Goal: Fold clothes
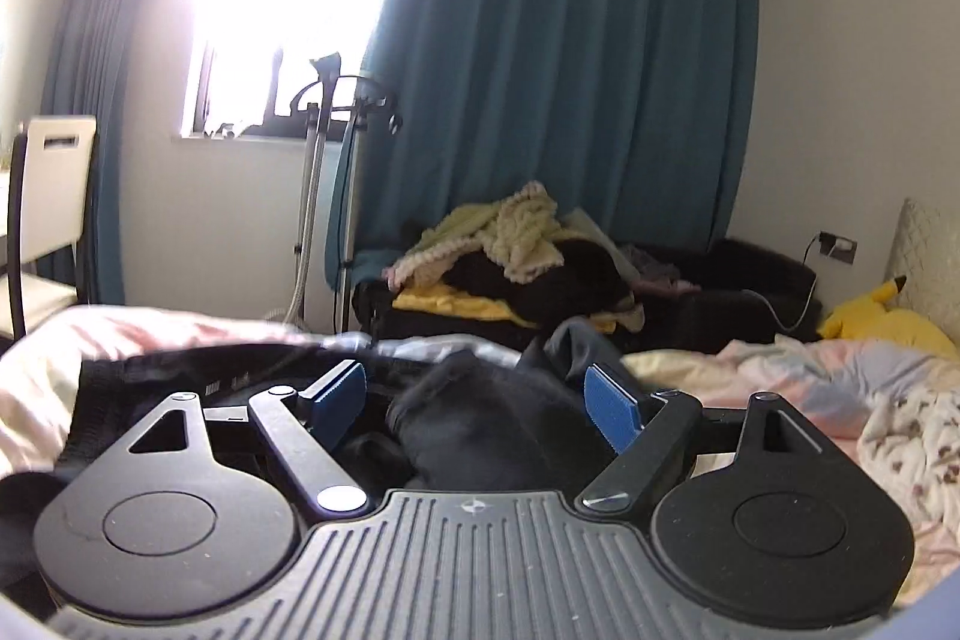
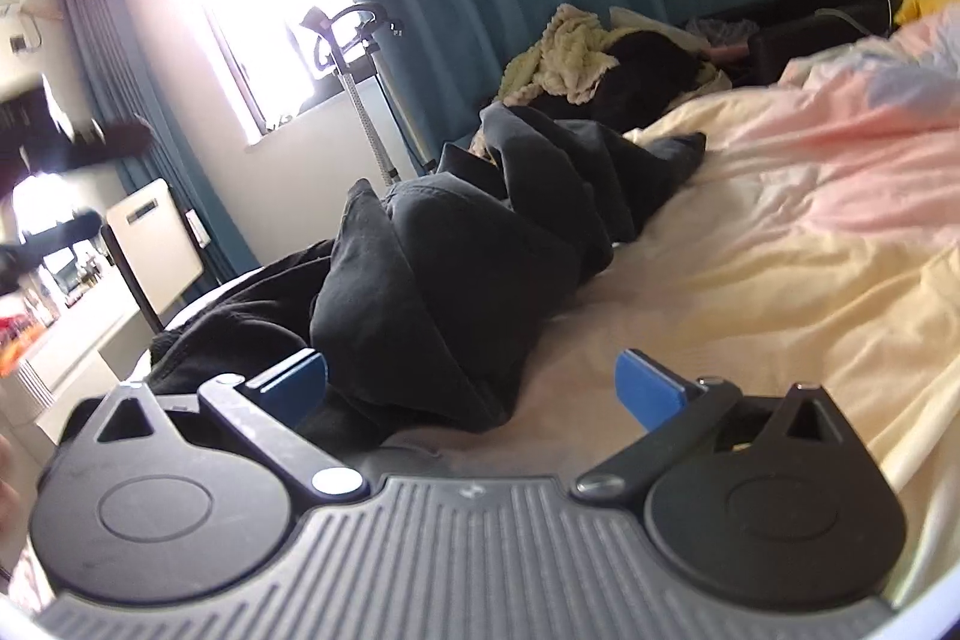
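On the pastel bedspread (image 2: 780,232), a dark garment (image 2: 456,280) lies bunched in a long, rumpled ridge, with no fold made yet as far as the heap shows. Just in front of the garment's near end, the right gripper (image 2: 474,388) hangs low with its blue pads (image 2: 648,388) spread wide; cloth sits close to the left pad, but neither pad presses on it. From the left wrist view the left gripper (image 1: 477,400) also has its fingers spread, and a lump of the same dark cloth (image 1: 498,424) lies between them, unpinched.

I judge the step in hand to be finding edges to spread the garment flat. Doing that well means picking a hem or waistband rather than a thick middle fold, one gripper at each corner, then pulling apart and laying it smooth.

Beyond the garment, a pile of laundry (image 1: 516,256) rests on a dark sofa (image 1: 750,274) before the blue curtain (image 1: 570,70). A yellow plush toy (image 1: 882,322) lies to the garment's right.
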A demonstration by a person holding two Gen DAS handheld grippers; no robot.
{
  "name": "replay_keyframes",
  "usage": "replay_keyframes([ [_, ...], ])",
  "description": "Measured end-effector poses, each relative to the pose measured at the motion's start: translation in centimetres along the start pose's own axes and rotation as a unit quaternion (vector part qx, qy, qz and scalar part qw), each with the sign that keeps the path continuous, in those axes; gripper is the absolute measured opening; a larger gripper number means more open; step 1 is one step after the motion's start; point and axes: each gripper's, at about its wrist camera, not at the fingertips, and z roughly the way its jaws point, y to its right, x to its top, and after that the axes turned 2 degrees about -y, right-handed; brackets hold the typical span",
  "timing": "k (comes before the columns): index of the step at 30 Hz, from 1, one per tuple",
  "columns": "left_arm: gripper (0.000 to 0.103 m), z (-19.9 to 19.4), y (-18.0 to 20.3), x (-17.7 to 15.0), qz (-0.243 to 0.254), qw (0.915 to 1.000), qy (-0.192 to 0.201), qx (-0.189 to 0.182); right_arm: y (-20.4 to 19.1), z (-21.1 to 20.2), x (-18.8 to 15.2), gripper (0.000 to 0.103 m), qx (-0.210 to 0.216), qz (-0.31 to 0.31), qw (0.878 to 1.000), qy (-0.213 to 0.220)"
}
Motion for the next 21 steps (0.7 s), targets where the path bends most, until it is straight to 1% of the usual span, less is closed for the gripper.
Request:
replay_keyframes([
  [3,0.083,0.2,-2.6,-1.5,-0.026,0.9994,-0.023,0.002,-0.5,1.4,0.0,0.103,0.01,-0.007,1.0,-0.002],
  [4,0.084,0.1,-3.5,-1.7,-0.035,0.9991,-0.021,0.006,-0.8,2.1,0.0,0.102,0.011,-0.008,1.0,-0.004],
  [5,0.087,-0.1,-4.3,-1.9,-0.044,0.9988,-0.019,0.01,-1.2,3.1,0.0,0.101,0.013,-0.009,1.0,-0.009],
  [6,0.088,-0.1,-5.0,-2.1,-0.052,0.9985,-0.016,0.01,-1.6,4.1,0.1,0.098,0.014,-0.019,1.0,-0.013],
  [8,0.089,0.4,-6.0,-2.3,-0.058,0.9981,-0.015,0.011,-3.0,6.1,0.4,0.095,-0.001,-0.064,0.998,-0.015],
  [10,0.089,0.9,-6.7,-2.4,-0.067,0.9974,-0.023,0.014,-3.8,7.7,0.6,0.089,-0.02,-0.096,0.995,-0.02],
  [12,0.089,1.6,-7.2,-2.5,-0.075,0.9965,-0.033,0.012,-3.9,9.5,0.7,0.076,-0.034,-0.109,0.993,-0.032],
  [13,0.089,1.9,-7.4,-2.6,-0.079,0.996,-0.038,0.011,-3.9,10.2,0.6,0.074,-0.036,-0.118,0.992,-0.037],
  [14,0.089,2.0,-7.7,-2.7,-0.082,0.9957,-0.041,0.009,-3.9,10.7,0.4,0.064,-0.029,-0.128,0.991,-0.04],
  [15,0.089,2.1,-7.8,-2.6,-0.086,0.9953,-0.045,0.007,-3.9,11.1,0.1,0.046,-0.017,-0.132,0.99,-0.044],
  [16,0.089,2.2,-7.9,-2.6,-0.089,0.995,-0.046,0.007,-3.9,11.3,-0.1,0.039,-0.005,-0.131,0.99,-0.047],
  [18,0.089,2.3,-8.1,-2.6,-0.094,0.9944,-0.048,0.006,-4.5,10.9,-0.3,0.006,-0.001,-0.141,0.989,-0.044],
  [19,0.089,2.3,-8.2,-2.6,-0.095,0.9943,-0.047,0.009,-4.7,10.5,-0.1,0.004,-0.002,-0.146,0.989,-0.036],
  [21,0.089,2.2,-8.3,-2.6,-0.098,0.994,-0.047,0.01,-4.7,9.2,1.1,0.003,0.007,-0.128,0.992,-0.012],
])
